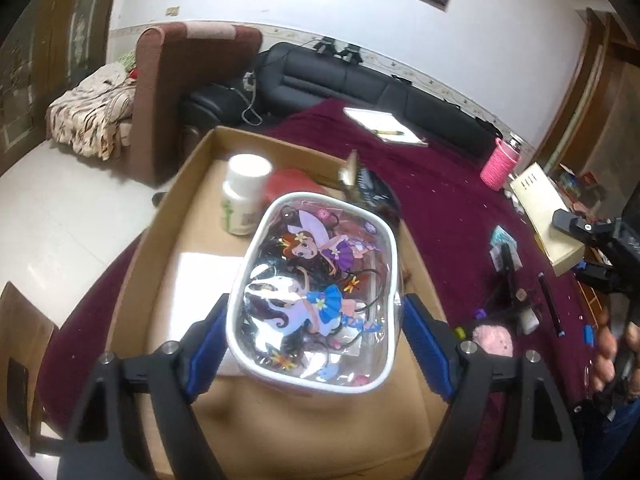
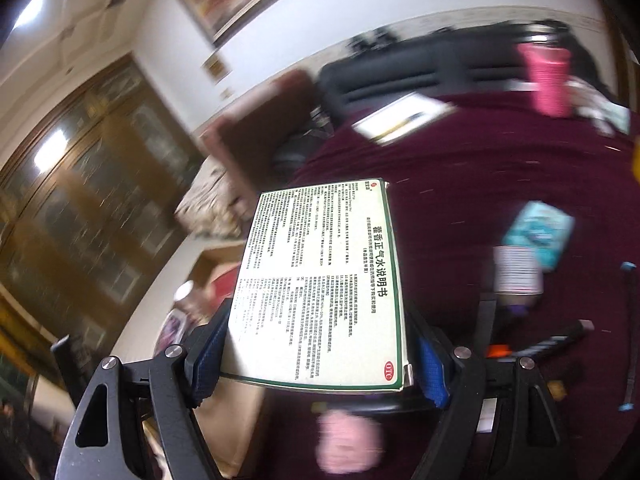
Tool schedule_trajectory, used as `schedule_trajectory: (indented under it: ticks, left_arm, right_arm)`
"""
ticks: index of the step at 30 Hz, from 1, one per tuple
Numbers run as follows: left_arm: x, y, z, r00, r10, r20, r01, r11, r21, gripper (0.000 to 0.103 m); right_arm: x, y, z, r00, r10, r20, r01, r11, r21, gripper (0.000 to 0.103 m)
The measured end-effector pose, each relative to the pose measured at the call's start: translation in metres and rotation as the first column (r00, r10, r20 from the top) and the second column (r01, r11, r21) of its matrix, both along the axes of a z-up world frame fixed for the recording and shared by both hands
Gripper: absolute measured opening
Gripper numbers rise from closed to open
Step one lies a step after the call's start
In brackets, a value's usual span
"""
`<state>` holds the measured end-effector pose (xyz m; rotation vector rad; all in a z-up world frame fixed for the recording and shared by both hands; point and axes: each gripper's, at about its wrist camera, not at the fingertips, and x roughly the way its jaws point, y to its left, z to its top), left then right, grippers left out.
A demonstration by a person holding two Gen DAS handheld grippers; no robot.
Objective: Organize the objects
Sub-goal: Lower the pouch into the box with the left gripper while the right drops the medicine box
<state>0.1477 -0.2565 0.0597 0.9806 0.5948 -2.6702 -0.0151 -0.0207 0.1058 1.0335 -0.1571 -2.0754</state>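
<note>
— Where the left gripper point(image 1: 316, 320) tilts downward over the carton point(image 1: 192, 184): clamped on the pouch point(image 1: 312, 284), blue pads point(image 1: 208, 340) pressed against both white-edged sides, jaws set wide to fit it.
— And the pouch itself?
— Clear plastic, cartoon fairies printed on top, dark hair ties showing inside. Held above the carton floor, near end between the fingers, far end reaching toward the white bottle point(image 1: 245, 192).
— Anything else in the carton?
— Bottle standing upright at the far left, something red point(image 1: 288, 184) just beside it, a white sheet point(image 1: 204, 276) lying flat under the pouch's left side. Carton sitting on the maroon cloth point(image 1: 440, 208).
— Right side?
— Right gripper point(image 2: 316, 356) also angled down, rolled a little, closed on the box point(image 2: 324, 280): pads against its two long edges, printed face up, green border, red oval mark at the near corner. Jaws wide here too.
— Box touching the table?
— No, lifted clear of the cloth point(image 2: 460, 200). Background smeared, so little else certain. Pink bottle point(image 2: 546, 80) far off at the table's edge, teal packet point(image 2: 540, 232) to the right, pink fluffy thing point(image 2: 344, 440) below the box.
— Seen from the left camera?
— Only black parts of the right gripper point(image 1: 596, 248) at the right edge, with fingers of a hand point(image 1: 612, 352) below them.
</note>
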Motion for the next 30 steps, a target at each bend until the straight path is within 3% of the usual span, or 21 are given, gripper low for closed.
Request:
schedule_trajectory:
  ticks: [7,13,22,27,30]
  left_arm:
    - [0.006,-0.034,-0.002,0.997,0.074,0.008,-0.074,0.997,0.014,0.082]
    - [-0.003,-0.034,-0.002,0.997,0.057,0.049,-0.056,0.998,-0.027,0.082]
    - [-0.012,-0.039,-0.003,0.992,0.037,0.119,-0.035,0.999,-0.015,0.082]
    - [-0.011,-0.038,-0.004,0.992,0.045,0.116,-0.044,0.999,-0.017,0.082]
    - [-0.010,-0.037,-0.004,0.992,0.050,0.115,-0.048,0.999,-0.022,0.082]
  right_arm:
    - [0.019,-0.095,-0.011,0.991,0.132,-0.009,-0.130,0.985,0.110,0.084]
    - [0.021,-0.147,-0.025,0.986,0.164,-0.024,-0.155,0.963,0.219,0.084]
    - [0.010,-0.176,-0.032,0.984,0.171,-0.049,-0.152,0.949,0.276,0.084]
    - [0.007,-0.186,-0.035,0.985,0.163,-0.059,-0.140,0.949,0.283,0.084]
    - [0.003,-0.187,-0.041,0.986,0.164,-0.023,-0.151,0.948,0.279,0.083]
